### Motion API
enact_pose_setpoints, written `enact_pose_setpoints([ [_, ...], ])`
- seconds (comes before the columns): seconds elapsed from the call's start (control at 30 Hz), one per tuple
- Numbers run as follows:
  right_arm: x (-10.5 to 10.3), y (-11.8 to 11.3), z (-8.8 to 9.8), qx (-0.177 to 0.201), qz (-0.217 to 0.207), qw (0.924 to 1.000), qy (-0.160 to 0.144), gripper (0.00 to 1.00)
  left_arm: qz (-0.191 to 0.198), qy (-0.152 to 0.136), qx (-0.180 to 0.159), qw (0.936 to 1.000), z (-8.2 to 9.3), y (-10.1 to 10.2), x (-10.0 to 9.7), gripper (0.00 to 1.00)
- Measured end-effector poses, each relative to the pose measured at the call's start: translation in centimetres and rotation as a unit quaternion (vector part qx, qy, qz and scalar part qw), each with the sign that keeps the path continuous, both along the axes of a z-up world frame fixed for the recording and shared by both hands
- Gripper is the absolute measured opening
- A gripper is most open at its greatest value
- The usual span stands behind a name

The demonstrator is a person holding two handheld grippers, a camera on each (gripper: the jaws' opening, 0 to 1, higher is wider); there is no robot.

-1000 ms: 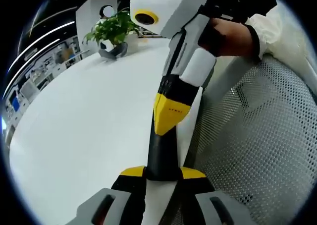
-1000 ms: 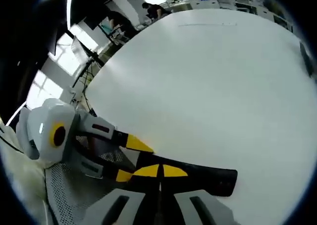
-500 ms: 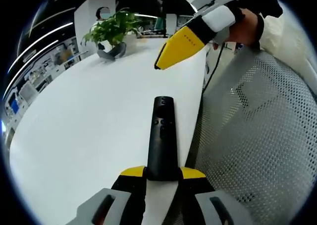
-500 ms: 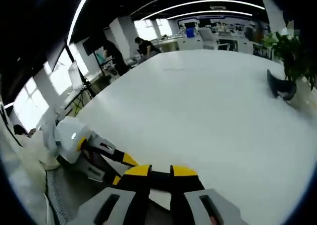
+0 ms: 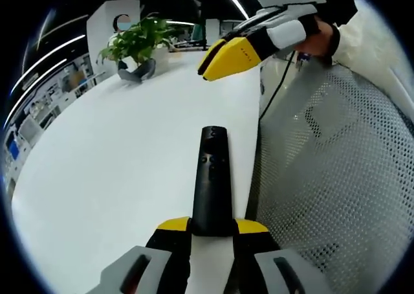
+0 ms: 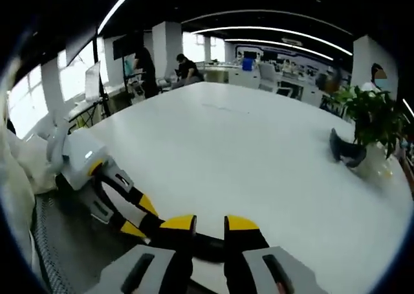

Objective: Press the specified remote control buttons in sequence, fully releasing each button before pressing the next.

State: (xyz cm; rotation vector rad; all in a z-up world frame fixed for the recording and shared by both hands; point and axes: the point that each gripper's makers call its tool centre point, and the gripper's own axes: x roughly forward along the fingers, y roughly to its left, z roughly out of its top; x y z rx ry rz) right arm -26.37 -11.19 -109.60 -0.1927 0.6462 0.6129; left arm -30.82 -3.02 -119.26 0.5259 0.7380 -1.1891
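A slim black remote control [image 5: 211, 184] points away from me over the white table [image 5: 116, 151], its near end clamped in my left gripper [image 5: 212, 226]. Small round buttons show near its far end. My right gripper [image 5: 223, 57] hovers well above and beyond the remote, held by a hand, touching nothing. In the right gripper view its own jaws [image 6: 209, 224] stand slightly apart with nothing between them. Low on the left there, the left gripper [image 6: 132, 216] holds the remote's dark body [image 6: 208, 247].
A potted green plant [image 5: 139, 41] [image 6: 372, 119] stands at the table's far end. A grey mesh chair back [image 5: 336, 177] runs along the table edge right beside the remote. People [image 6: 187, 67] and desks fill the office behind the table.
The right gripper, its tip down on the remote's buttons a second ago, has lifted off and drawn up and away. Its jaws have parted slightly. The left gripper keeps its hold.
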Motion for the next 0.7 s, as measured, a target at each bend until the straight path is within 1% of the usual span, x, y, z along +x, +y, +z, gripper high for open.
enact_pose_setpoints([
  [0.07,0.1,0.0,0.0,0.003,-0.001,1.0,-0.001,0.2,-0.004,0.002,0.005,1.0,0.0,0.1,0.2,0.24],
  [0.1,0.0,0.1,-0.1,0.005,0.0,1.0,0.006,0.2,-0.006,0.003,0.006,1.0,0.0,0.1,0.3,0.24],
  [0.23,0.1,0.1,0.3,0.007,0.001,0.9999,-0.008,0.24,-0.02,0.006,0.018,0.9996,0.0,0.2,0.7,0.24],
  [0.27,0.2,0.1,0.4,0.008,0.0,0.9999,-0.012,0.27,-0.023,0.01,0.023,0.9994,0.0,0.4,0.8,0.24],
  [0.37,0.6,-0.1,1.0,0.015,-0.008,0.9994,-0.031,0.36,-0.035,0.01,0.029,0.9989,0.0,0.5,1.3,0.24],
  [0.43,0.7,-0.1,1.4,0.031,-0.012,0.9989,-0.035,0.4,-0.041,0.012,0.035,0.9984,-0.1,0.7,1.6,0.24],
  [0.53,1.0,-0.3,1.6,0.029,-0.019,0.9982,-0.049,0.49,-0.057,0.014,0.045,0.9972,-0.1,0.6,2.1,0.24],
  [0.57,1.1,-0.3,1.6,0.03,-0.021,0.9981,-0.049,0.52,-0.062,0.016,0.046,0.9969,-0.1,0.6,2.0,0.24],
  [0.7,1.3,-0.5,1.9,0.035,-0.026,0.9973,-0.058,0.55,-0.081,0.015,0.056,0.995,-0.1,0.7,2.6,0.24],
])
